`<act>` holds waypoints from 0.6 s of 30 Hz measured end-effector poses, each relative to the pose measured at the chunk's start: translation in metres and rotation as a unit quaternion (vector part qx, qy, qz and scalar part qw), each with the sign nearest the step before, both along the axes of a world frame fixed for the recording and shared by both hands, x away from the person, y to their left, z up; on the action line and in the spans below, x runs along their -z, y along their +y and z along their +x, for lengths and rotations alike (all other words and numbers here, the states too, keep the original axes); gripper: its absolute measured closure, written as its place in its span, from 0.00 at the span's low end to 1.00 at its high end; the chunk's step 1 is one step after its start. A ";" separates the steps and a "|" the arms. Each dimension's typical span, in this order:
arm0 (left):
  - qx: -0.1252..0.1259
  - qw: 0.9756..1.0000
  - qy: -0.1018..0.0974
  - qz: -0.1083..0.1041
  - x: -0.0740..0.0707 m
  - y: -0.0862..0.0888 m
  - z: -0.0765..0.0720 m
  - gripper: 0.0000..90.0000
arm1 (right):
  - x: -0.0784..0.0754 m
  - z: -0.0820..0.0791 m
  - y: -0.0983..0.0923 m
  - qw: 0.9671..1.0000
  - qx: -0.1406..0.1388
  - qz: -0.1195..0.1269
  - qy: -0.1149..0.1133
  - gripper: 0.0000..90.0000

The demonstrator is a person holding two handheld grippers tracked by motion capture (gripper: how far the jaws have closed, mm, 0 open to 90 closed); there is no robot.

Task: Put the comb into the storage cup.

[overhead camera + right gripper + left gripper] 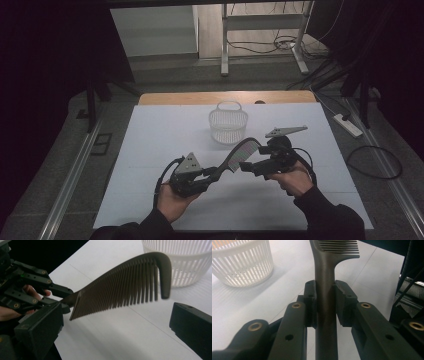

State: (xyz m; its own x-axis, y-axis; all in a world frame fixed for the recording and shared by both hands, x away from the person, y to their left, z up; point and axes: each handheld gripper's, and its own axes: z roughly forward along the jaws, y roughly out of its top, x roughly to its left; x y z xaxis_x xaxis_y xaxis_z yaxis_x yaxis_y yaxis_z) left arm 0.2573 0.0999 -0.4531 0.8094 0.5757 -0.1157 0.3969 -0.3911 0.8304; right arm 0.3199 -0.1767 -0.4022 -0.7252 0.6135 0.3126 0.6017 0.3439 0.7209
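Observation:
A dark comb is held above the white table sheet, tilted up to the right. My left gripper is shut on its handle; in the left gripper view both pads press the handle at the left gripper. My right gripper stands open just right of the comb's toothed end. In the right gripper view the comb hangs with teeth down ahead of the right gripper, its jaws wide apart and not touching it. The left gripper shows at the comb's far end.
A white slatted basket with a handle stands upright behind the comb, also the basket and the basket. The wooden table edge runs along the back. A power strip and cables lie on the floor at right.

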 end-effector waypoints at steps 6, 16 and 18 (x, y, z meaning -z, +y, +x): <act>0.001 1.000 -0.002 0.000 0.000 0.000 0.000 0.80 | -0.001 0.007 0.007 1.000 0.001 0.011 0.011 0.00; 0.002 1.000 -0.006 0.005 0.000 -0.003 -0.002 0.80 | 0.003 0.016 0.016 0.999 0.003 0.024 0.041 0.00; 0.001 1.000 -0.007 0.005 0.000 -0.003 -0.002 0.80 | 0.004 0.017 0.016 0.999 0.006 0.025 0.044 0.00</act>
